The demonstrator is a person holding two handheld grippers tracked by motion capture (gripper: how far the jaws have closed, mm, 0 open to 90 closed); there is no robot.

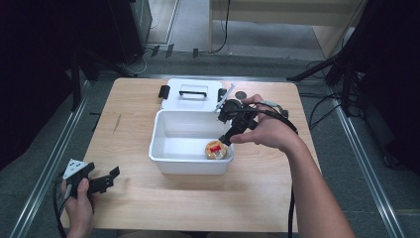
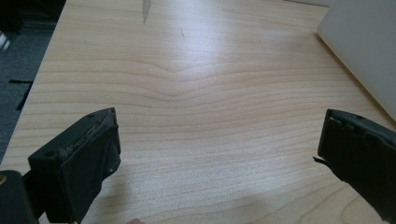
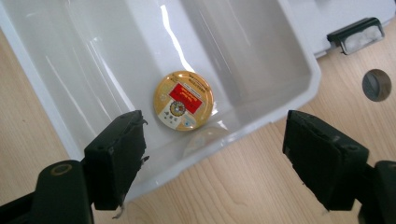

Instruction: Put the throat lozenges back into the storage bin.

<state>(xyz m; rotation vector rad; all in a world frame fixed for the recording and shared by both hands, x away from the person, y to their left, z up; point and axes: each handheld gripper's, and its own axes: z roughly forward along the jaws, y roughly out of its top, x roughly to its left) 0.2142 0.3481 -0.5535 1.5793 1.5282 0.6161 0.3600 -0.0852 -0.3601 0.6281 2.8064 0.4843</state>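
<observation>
A white plastic box [image 1: 190,166] stands open in the middle of the wooden table. A round gold tin with a red label [image 1: 216,149] lies flat on the box floor near its right front corner. My right gripper [image 1: 228,138] hangs just above that corner, pointing down, open and with nothing between its jaws. In the right gripper view the tin [image 3: 183,100] lies beyond the gripper [image 3: 214,123], inside the box [image 3: 289,93]. My left gripper [image 1: 111,178] rests open at the table's front left, over bare wood [image 2: 219,121].
The box's white lid [image 1: 193,94], with a black handle and latches, lies flat behind the box. A small grey disc [image 1: 240,94] is set in the table [image 1: 267,188] to the right of the lid. Bare wood runs along the front and left.
</observation>
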